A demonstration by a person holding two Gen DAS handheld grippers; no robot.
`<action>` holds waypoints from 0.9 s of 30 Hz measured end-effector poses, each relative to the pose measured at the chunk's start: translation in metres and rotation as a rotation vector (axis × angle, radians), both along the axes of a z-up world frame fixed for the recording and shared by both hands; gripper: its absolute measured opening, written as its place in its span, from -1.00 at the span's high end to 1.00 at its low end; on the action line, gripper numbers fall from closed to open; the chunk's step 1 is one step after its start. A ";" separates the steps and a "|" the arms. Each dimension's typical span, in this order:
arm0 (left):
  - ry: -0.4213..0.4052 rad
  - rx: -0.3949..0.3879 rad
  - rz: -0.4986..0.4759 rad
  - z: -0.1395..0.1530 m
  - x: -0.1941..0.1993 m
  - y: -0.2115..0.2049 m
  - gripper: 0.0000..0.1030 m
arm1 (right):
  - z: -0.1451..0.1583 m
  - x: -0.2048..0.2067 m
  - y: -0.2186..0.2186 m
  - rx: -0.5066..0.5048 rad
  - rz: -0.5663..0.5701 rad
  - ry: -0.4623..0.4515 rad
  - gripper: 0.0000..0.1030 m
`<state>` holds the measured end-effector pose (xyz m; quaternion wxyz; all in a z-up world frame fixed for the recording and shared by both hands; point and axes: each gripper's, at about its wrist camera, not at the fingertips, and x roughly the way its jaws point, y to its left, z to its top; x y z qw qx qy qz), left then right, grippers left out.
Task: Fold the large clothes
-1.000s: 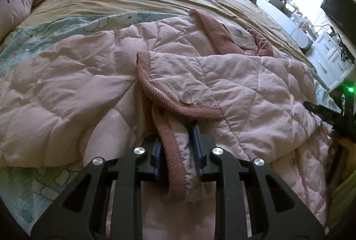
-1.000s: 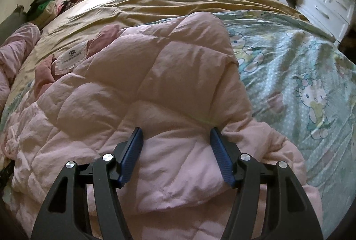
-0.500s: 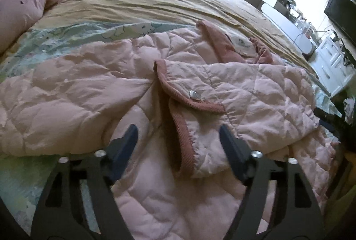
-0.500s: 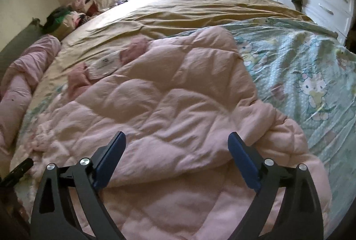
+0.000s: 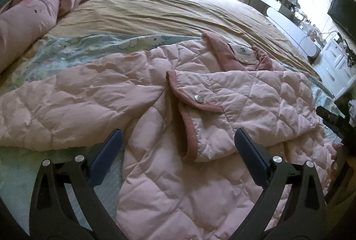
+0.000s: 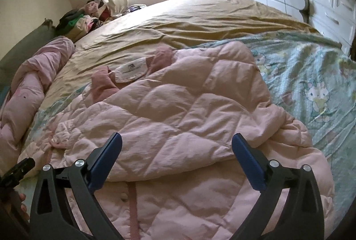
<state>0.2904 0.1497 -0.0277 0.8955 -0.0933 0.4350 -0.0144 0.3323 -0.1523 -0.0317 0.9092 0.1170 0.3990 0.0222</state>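
Observation:
A pink quilted jacket (image 5: pixel 155 106) lies spread on the bed, collar and white label (image 5: pixel 243 54) at the far side. Its right sleeve is folded across the body, the ribbed cuff with a snap button (image 5: pixel 198 98) lying in the middle. My left gripper (image 5: pixel 178 146) is open and empty, hovering just short of the cuff. The jacket also shows in the right wrist view (image 6: pixel 189 110), with the folded sleeve on top. My right gripper (image 6: pixel 176 151) is open and empty above the jacket's lower part.
The bed has a tan sheet (image 5: pixel 166 10) and a cartoon-print cover (image 6: pixel 311 84). A rolled pink duvet (image 5: pixel 40 15) lies at the left. Clothes are piled by the window (image 6: pixel 84 19). White drawers (image 6: pixel 331 6) and a TV (image 5: pixel 342 10) stand on the right.
My left gripper let go of the sleeve cuff, opened wide and drew back. My right gripper opened wider and also pulled back and up from the jacket.

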 end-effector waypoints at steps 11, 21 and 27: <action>0.004 -0.010 0.082 0.007 -0.023 0.032 -0.82 | 0.028 -0.015 0.055 -0.019 0.097 -0.064 -0.91; -0.027 -0.023 0.156 0.019 -0.043 0.064 -0.82 | 0.051 -0.025 0.103 -0.030 0.177 -0.099 -0.91; -0.042 -0.040 0.199 0.025 -0.054 0.083 -0.82 | 0.058 -0.032 0.129 -0.034 0.223 -0.108 -0.91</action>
